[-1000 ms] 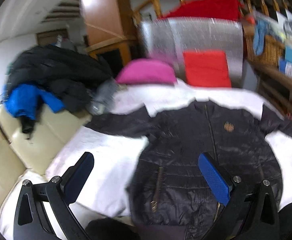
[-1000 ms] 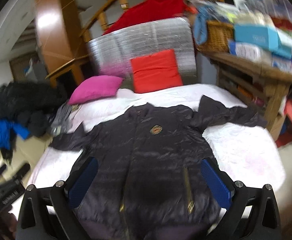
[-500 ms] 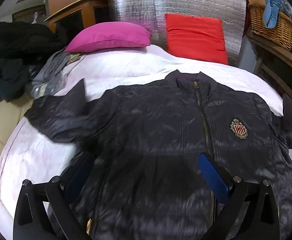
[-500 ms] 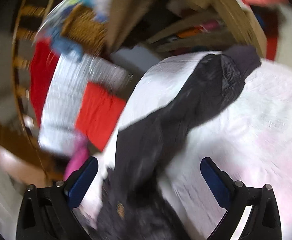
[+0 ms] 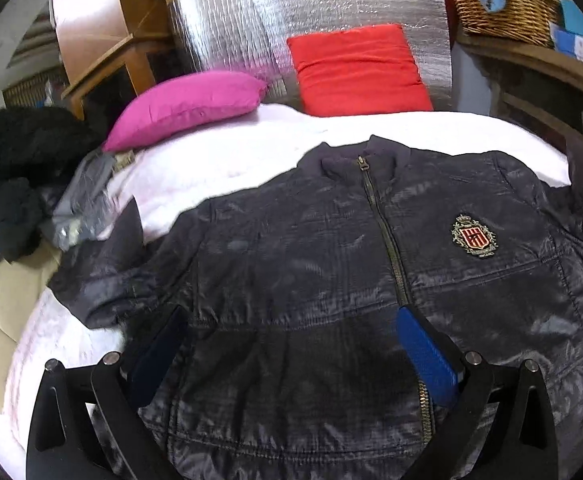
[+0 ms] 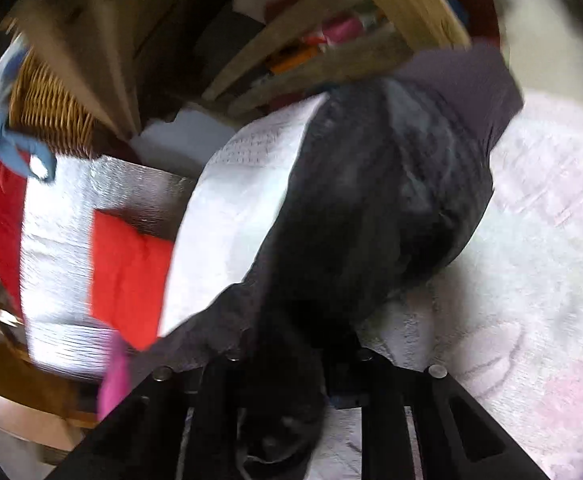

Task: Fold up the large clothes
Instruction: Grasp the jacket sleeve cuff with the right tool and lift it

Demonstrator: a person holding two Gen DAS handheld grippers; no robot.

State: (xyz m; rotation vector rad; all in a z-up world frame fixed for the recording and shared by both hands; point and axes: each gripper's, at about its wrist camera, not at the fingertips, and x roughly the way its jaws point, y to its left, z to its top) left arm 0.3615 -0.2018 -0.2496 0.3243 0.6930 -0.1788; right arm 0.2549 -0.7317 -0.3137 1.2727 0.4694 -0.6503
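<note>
A dark navy puffer jacket (image 5: 311, 260) with a crest badge lies spread face up, zipped, on the white bed cover (image 5: 219, 160). My left gripper (image 5: 291, 316) hovers open over the jacket's lower front, its blue pads (image 5: 423, 352) apart with nothing pinched between them. In the right wrist view, rolled sideways and blurred, the jacket's sleeve (image 6: 391, 184) stretches away towards the bed's edge. My right gripper (image 6: 295, 360) is closing, its jaws drawn together on the dark sleeve fabric near the shoulder. The right pads are hidden by the cloth.
At the head of the bed a pink pillow (image 5: 187, 108) and a red pillow (image 5: 359, 72) lean on a silver foil panel (image 5: 311, 4). A wicker basket (image 5: 499, 4) sits on wooden shelving at the right. Dark clothes (image 5: 15, 152) and a grey garment (image 5: 87, 196) lie at the left.
The right jaws went from wide open to drawn together on the sleeve, after the gripper rolled sideways and dropped to it. The left gripper came down over the jacket, then edged closer, still open.
</note>
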